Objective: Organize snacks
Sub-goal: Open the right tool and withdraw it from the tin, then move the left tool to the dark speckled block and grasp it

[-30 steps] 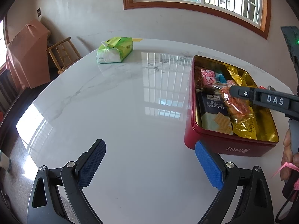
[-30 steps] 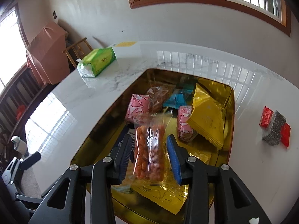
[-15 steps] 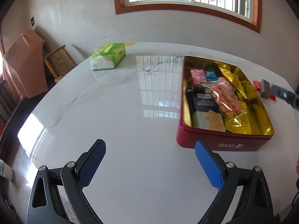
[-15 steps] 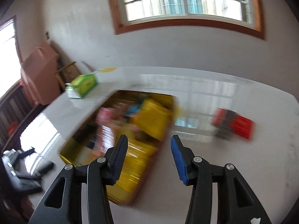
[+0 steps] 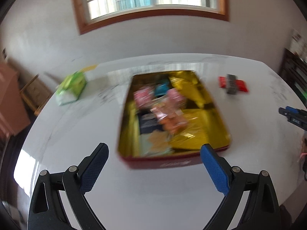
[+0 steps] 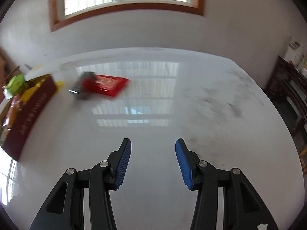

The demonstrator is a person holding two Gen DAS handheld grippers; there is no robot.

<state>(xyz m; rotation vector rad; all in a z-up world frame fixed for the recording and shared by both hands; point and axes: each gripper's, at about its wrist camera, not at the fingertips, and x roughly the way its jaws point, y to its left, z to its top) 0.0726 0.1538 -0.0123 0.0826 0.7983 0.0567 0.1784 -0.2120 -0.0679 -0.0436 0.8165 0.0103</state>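
Observation:
A red tin with a gold inside stands on the white marble table and holds several snack packets, among them an orange snack bag. It also shows at the left edge of the right wrist view. A red packet with a grey packet across it lies on the table right of the tin; in the right wrist view the red packet and grey packet lie ahead to the left. My left gripper is open and empty before the tin. My right gripper is open and empty over bare table.
A green tissue pack lies at the table's far left. A wooden chair stands beyond the left edge. A dark cabinet stands to the right. The right gripper's tip shows at the right of the left wrist view.
My right gripper let go of the orange snack bag in the tin and swung right, away from the tin. My left gripper turned to face the tin.

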